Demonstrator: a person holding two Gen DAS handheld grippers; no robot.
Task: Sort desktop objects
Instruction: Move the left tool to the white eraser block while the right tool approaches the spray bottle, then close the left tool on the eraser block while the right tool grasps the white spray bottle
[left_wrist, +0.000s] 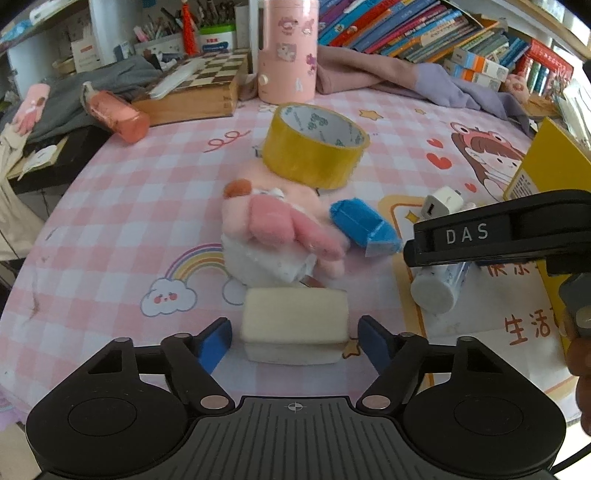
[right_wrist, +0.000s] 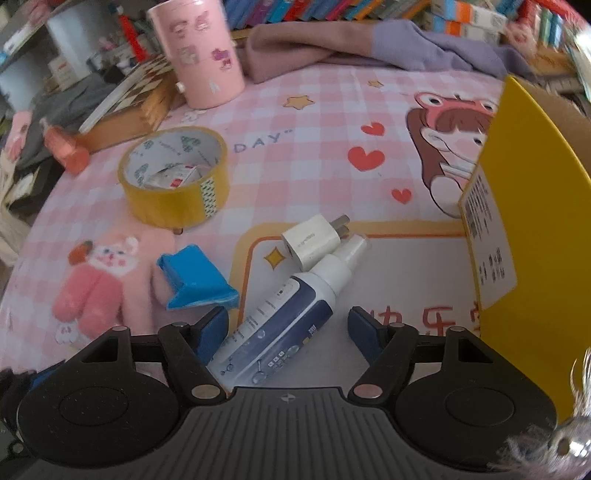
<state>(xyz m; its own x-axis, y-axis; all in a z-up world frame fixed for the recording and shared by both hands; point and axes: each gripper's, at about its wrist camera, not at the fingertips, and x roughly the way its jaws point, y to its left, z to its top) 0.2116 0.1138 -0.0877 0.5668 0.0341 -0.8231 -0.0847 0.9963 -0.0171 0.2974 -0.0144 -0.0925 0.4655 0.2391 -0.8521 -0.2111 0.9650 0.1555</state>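
**Inspector:** Starting with the left wrist view: the left gripper (left_wrist: 293, 341) stands half-wide around a cream block (left_wrist: 294, 321), blue pads just clear of its sides, no contact seen.

**Clerk:** Surroundings?

**Inspector:** Beyond the block lies a pink plush toy (left_wrist: 280, 225); behind that a yellow tape roll (left_wrist: 316, 146); right of the toy a blue packet (left_wrist: 364, 227).

**Clerk:** Right wrist view?

**Inspector:** The right gripper (right_wrist: 288, 328) is half-wide astride a spray bottle (right_wrist: 280, 325) lying on the checked tablecloth (right_wrist: 314, 122). Whether the left pad touches, I cannot tell; the right pad is clear. A white charger plug (right_wrist: 314, 242) touches the bottle's nozzle end. A yellow box (right_wrist: 524, 221) stands right of the bottle.
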